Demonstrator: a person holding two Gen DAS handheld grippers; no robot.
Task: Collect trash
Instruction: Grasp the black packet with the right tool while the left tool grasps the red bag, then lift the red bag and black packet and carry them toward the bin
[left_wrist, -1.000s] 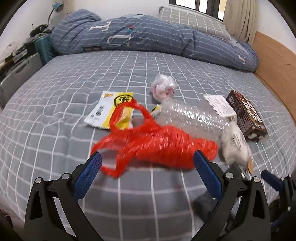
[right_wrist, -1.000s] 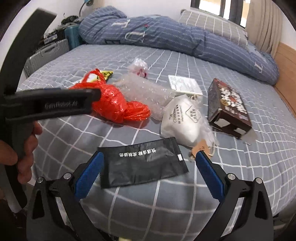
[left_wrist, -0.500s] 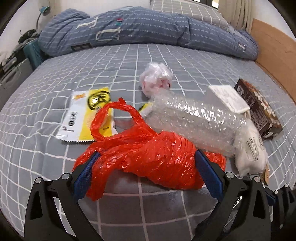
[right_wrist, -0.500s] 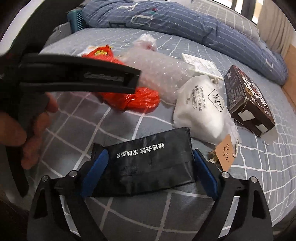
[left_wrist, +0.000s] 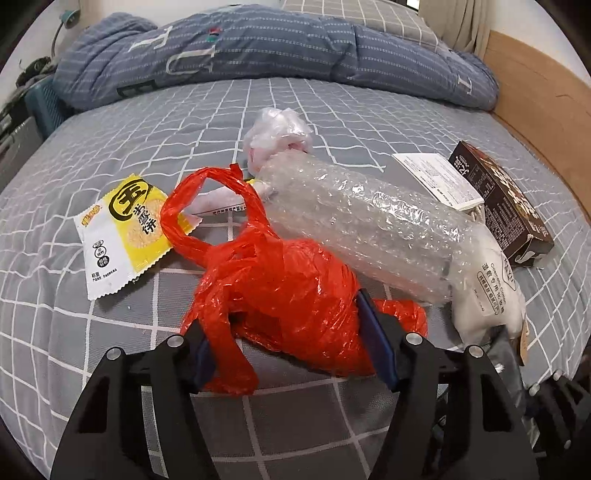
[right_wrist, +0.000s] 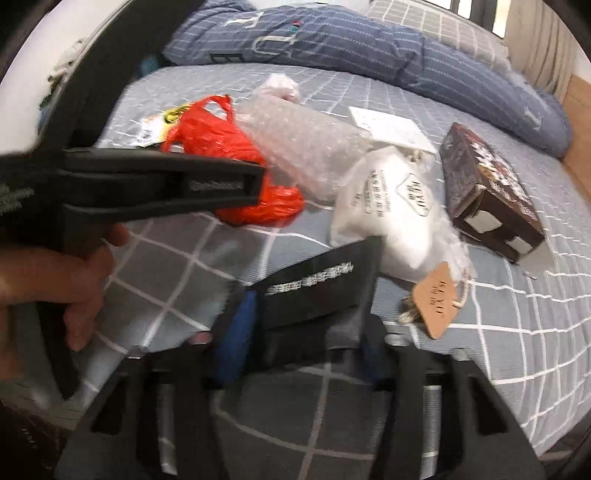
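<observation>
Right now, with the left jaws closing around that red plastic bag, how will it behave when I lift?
The red plastic bag is thin and crumpled, so it will probably squash and hang floppy. It looks light. The bubble wrap roll leans on it and may roll off as the left gripper rises.

Red bag (left_wrist: 288, 291), black pouch (right_wrist: 314, 295) crumpled on bed.
</observation>
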